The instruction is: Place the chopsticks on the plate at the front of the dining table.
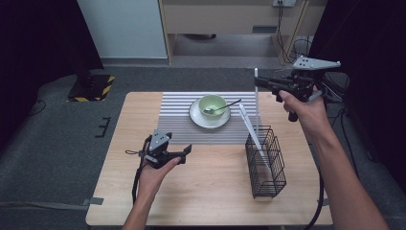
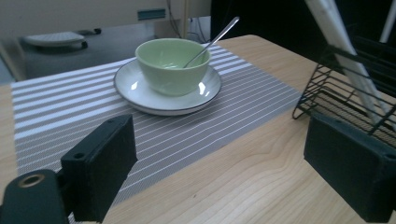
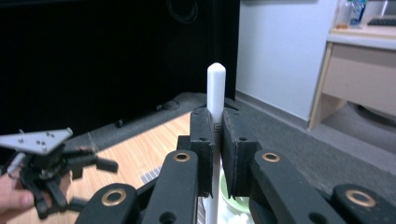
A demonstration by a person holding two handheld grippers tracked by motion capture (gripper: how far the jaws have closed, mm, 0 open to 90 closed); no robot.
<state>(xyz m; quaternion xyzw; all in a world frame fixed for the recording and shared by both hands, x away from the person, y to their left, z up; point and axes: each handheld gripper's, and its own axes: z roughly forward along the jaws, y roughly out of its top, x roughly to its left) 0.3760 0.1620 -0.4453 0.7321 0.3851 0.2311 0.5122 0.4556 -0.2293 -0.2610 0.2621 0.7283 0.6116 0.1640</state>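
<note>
My right gripper is up at the back right of the table, shut on a white stick that hangs upright. The stick's lower end reaches down into a black wire basket. In the right gripper view the stick's rounded tip stands up from between the closed jaws of that gripper. A second white stick leans in the basket. My left gripper is open over the bare wood at the left, with nothing between its jaws.
A green bowl with a metal spoon sits on a white plate on a striped placemat. In the left gripper view the bowl is ahead and the basket to the right. Dark curtains flank the table.
</note>
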